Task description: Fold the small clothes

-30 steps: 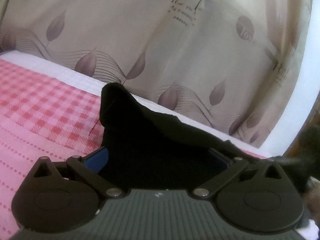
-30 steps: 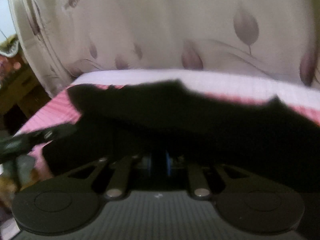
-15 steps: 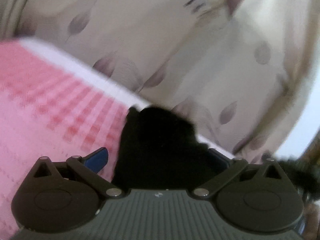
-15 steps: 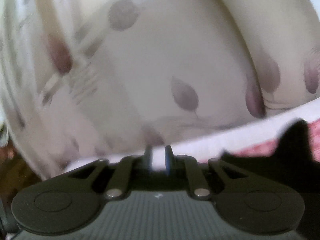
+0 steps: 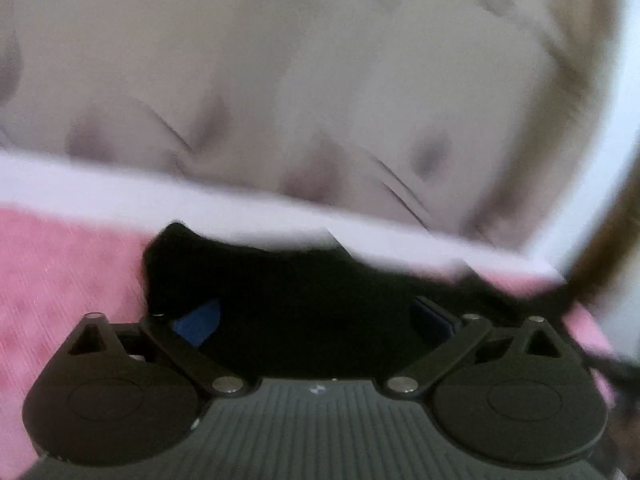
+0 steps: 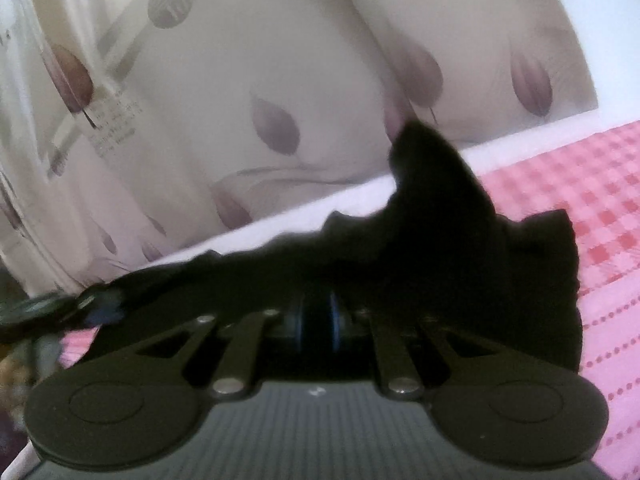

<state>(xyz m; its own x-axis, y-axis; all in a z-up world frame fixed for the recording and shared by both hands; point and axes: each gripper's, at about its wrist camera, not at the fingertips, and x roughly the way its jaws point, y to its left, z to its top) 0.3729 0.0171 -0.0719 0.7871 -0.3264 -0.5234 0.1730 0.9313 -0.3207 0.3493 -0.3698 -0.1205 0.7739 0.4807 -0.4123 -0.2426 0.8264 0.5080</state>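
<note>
Black garment (image 6: 420, 256) bunched on the pink bedspread (image 6: 580, 184), mid-fold.
Right gripper (image 6: 318, 316) has its jaws pinched together on the garment; left gripper (image 5: 316, 312) stands spread wide around it. Next, probably, lay the held edge flat across the garment.

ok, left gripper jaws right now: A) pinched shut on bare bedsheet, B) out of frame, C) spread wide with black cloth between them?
C: the left gripper has its blue fingers set far apart, and the black garment fills the gap between them.
</note>
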